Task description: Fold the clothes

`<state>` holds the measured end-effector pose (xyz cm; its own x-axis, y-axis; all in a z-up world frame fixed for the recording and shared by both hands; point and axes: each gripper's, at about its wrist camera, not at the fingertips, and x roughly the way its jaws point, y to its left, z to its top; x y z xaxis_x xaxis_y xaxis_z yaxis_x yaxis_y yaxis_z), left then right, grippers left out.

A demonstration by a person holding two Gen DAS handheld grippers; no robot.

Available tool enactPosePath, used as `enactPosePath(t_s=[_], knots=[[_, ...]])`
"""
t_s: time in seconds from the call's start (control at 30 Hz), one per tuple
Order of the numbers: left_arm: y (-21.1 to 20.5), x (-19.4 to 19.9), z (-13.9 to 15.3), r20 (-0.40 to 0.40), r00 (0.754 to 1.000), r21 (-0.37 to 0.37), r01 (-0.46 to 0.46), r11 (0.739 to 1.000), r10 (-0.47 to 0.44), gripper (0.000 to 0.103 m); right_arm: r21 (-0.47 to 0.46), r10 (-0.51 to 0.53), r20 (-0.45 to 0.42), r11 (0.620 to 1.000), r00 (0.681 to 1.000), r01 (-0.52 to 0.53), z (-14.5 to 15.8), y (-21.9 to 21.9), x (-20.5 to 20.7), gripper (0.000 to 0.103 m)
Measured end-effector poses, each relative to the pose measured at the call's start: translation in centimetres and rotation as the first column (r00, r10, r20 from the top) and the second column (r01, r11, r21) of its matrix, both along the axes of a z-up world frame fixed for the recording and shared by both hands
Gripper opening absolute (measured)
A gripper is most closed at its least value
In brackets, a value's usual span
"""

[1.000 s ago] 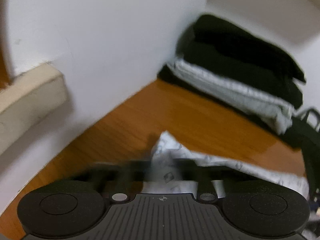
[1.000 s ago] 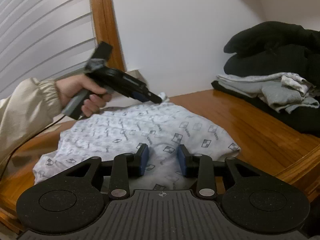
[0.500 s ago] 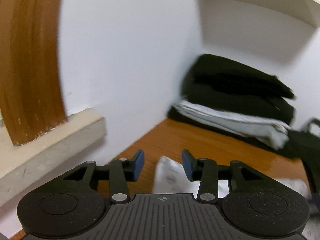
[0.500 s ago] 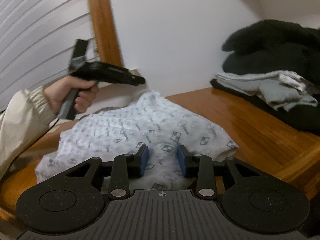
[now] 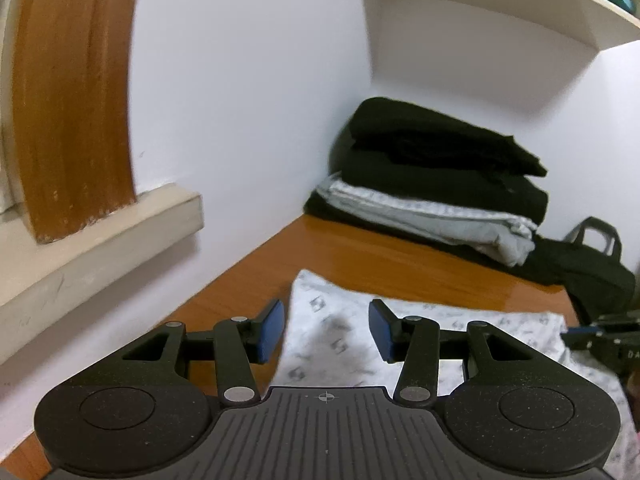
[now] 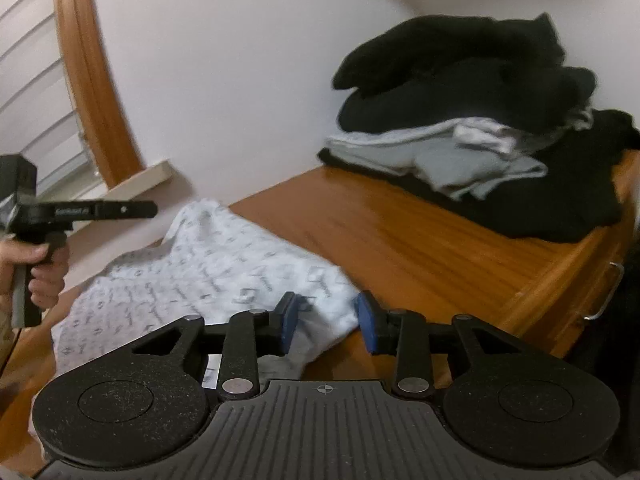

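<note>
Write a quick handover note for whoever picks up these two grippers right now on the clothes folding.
Left gripper: open, empty, above the far corner of the patterned white garment.
Right gripper: open, empty, at the garment's near right corner.
The garment lies loosely doubled on the wooden desk.
Folded stack sits in the back corner.
Done: first rough fold, it seems.
Left: tidy, finish folding, probably add to the stack.

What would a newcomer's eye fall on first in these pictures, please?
Likely the white patterned garment spread on the wooden table, lying just ahead of the open right hand-held gripper. Next, the stack of black and grey clothes in the far corner by the wall. At the left edge, a hand holds the left hand-held gripper, also open, above the garment.
</note>
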<state>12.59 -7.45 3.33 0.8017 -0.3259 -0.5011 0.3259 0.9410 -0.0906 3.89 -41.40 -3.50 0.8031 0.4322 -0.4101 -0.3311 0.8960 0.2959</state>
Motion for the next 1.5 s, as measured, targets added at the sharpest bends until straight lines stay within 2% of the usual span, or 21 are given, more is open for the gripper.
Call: enactPosePath(t_s=[0.07, 0.13, 0.2, 0.27, 0.33, 0.43, 0.53, 0.6, 0.63, 0.7, 0.8, 0.93, 1.03, 1.1, 1.17, 1.23, 1.37, 1.4, 1.47, 1.5], knots=[[0.5, 0.4, -0.3, -0.018, 1.000, -0.015, -0.004, 1.000, 0.004, 0.051, -0.079, -0.018, 0.036, 0.997, 0.999, 0.021, 0.5, 0.6, -0.1, 0.007], [1.1, 0.2, -0.3, -0.022, 1.000, -0.017, -0.005, 1.000, 0.005, 0.051, -0.182, -0.074, 0.081, 0.979, 0.994, 0.088, 1.0, 0.9, 0.2, 0.006], [1.6, 0.3, -0.4, -0.029, 1.000, -0.024, -0.006, 1.000, 0.005, 0.052, -0.246, -0.127, 0.108, 0.957, 0.986, 0.150, 1.3, 0.6, 0.8, 0.006], [2.0, 0.5, -0.7, -0.048, 0.999, -0.037, 0.003, 0.999, -0.005, 0.054, -0.234, -0.111, 0.116, 0.963, 0.987, 0.136, 1.6, 0.9, 0.2, 0.007], [2.1, 0.9, -1.3, -0.064, 0.998, -0.032, 0.015, 0.999, -0.017, 0.055, -0.218, -0.091, 0.124, 0.969, 0.988, 0.117, 1.8, 1.2, -0.5, 0.015], [2.6, 1.6, -2.2, -0.104, 0.994, -0.048, 0.018, 0.999, -0.023, 0.055, -0.194, -0.062, 0.136, 0.977, 0.989, 0.088, 2.2, 1.8, -1.5, 0.018], [3.2, 2.2, -3.2, -0.154, 0.987, -0.079, 0.025, 0.997, -0.037, 0.040, -0.170, -0.034, 0.149, 0.984, 0.988, 0.059, 2.5, 2.3, -2.5, 0.025], [3.5, 2.2, -3.6, -0.176, 0.983, -0.094, 0.037, 0.995, -0.053, 0.011, -0.157, 0.000, 0.146, 0.987, 0.989, 0.023, 2.5, 3.1, -3.0, 0.027], [3.5, 2.2, -3.8, -0.182, 0.982, -0.096, 0.040, 0.995, -0.057, 0.000, -0.152, 0.027, 0.144, 0.988, 0.989, -0.005, 2.1, 3.7, -3.3, 0.027], [3.7, 1.9, -3.7, -0.169, 0.985, -0.065, 0.005, 0.998, -0.016, 0.000, -0.148, 0.074, 0.137, 0.987, 0.988, -0.053, 1.3, 4.8, -3.9, 0.027], [4.6, 1.2, -3.2, -0.131, 0.990, -0.030, -0.057, 0.998, 0.053, 0.000, -0.192, 0.098, 0.130, 0.979, 0.987, -0.072, 0.4, 5.7, -4.8, 0.027], [5.5, 0.2, -2.3, -0.121, 0.992, -0.053, -0.039, 0.998, 0.032, 0.000, -0.213, 0.129, 0.110, 0.972, 0.985, -0.103, 0.4, 4.7, -6.2, 0.027], [4.5, -0.3, -1.3, -0.099, 0.995, -0.046, -0.013, 0.999, 0.009, 0.015, -0.187, 0.137, 0.106, 0.975, 0.985, -0.116, 0.0, 4.1, -6.5, 0.027], [3.2, -0.3, -0.7, -0.087, 0.996, -0.033, 0.017, 0.999, -0.019, 0.040, -0.170, 0.136, 0.108, 0.979, 0.985, -0.117, -0.3, 3.9, -6.8, 0.027], [1.6, 0.7, -0.3, -0.085, 0.996, -0.021, 0.038, 0.999, -0.039, 0.054, -0.155, 0.136, 0.106, 0.981, 0.985, -0.119, -0.6, 3.7, -6.9, 0.027], [0.1, 3.0, -0.3, -0.124, 0.992, -0.032, 0.033, 0.999, -0.037, 0.054, -0.149, 0.142, 0.106, 0.981, 0.984, -0.125, -0.7, 3.5, -6.7, 0.027], [-2.5, 7.8, -1.4, -0.212, 0.977, 0.005, 0.000, 1.000, 0.001, 0.056, -0.145, 0.154, 0.110, 0.980, 0.982, -0.138, -0.8, 3.3, -6.7, 0.027], [-2.8, 8.4, -1.7, -0.210, 0.978, 0.004, -0.002, 1.000, 0.003, 0.047, -0.149, 0.155, 0.114, 0.979, 0.981, -0.137, -0.8, 3.3, -6.8, 0.027], [-3.1, 9.2, -2.3, -0.198, 0.980, -0.018, 0.004, 1.000, -0.008, 0.001, -0.144, 0.153, 0.118, 0.980, 0.981, -0.135, -1.0, 3.2, -6.9, 0.027], [-2.9, 9.1, -2.1, -0.159, 0.987, -0.022, -0.036, 0.999, 0.032, 0.001, -0.141, 0.151, 0.120, 0.981, 0.981, -0.134, -1.1, 3.2, -7.0, 0.026]])
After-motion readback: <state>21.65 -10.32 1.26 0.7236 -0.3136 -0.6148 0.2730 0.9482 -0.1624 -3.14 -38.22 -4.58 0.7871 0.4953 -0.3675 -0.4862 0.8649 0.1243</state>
